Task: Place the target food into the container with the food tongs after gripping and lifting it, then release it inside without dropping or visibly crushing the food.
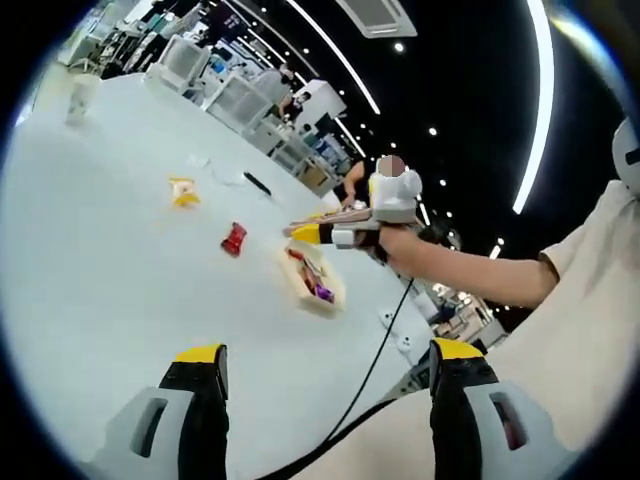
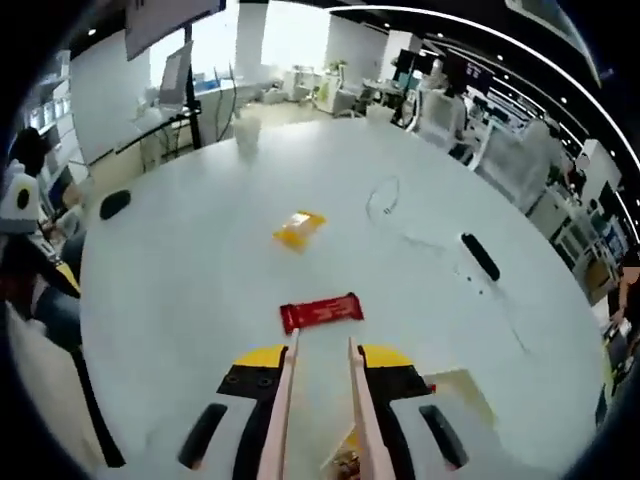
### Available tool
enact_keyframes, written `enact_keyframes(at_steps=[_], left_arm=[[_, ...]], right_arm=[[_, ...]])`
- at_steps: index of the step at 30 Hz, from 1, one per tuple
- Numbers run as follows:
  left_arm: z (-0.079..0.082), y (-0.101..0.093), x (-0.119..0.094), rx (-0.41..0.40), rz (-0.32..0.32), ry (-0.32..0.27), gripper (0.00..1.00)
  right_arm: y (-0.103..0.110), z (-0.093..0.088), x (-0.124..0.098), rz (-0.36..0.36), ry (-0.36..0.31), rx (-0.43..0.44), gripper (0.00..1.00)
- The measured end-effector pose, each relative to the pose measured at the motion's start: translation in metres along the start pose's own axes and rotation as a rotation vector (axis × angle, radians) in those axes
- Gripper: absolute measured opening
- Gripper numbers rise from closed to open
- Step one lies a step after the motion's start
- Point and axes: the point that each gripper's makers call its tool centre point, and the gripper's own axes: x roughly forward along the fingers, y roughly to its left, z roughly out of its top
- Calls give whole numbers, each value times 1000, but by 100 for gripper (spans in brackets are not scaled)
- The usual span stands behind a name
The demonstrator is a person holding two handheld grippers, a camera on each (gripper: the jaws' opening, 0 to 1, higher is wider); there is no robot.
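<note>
While pinching the food tongs (image 2: 318,400), the right hand-held gripper (image 1: 330,234) over the container (image 1: 318,280); left hand-held gripper (image 1: 325,385) spread.

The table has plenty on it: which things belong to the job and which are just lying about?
Belonging to the job:
- food tongs held in the right tool
- red snack bar
- yellow snack packet
- container, already holding some food

Just lying about:
- thin cable
- black bar-shaped object
- white cup

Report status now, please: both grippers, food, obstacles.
Left gripper open, empty. Right gripper holds pale food tongs, open. Red wrapped snack bar just ahead, ungripped. Path clear.
</note>
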Motion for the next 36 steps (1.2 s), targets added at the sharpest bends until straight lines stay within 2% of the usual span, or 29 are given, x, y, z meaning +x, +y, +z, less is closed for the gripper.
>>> enact_keyframes(at_steps=[10, 17, 23, 30, 36], left_arm=[[-1, 10, -4, -26, 14, -10, 82], [2, 12, -9, -28, 24, -16, 82], [2, 17, -13, -40, 38, -28, 82], [0, 23, -17, -52, 48, -40, 82], [0, 23, -17, -53, 46, -40, 82]], right_arm=[[-6, 4, 10, 0, -18, 136, 28], [-6, 4, 22, 9, -3, 216, 27], [-6, 5, 37, 0, 9, 239, 28], [-17, 8, 52, -23, -1, 260, 28], [-15, 7, 54, -20, 13, 272, 28]])
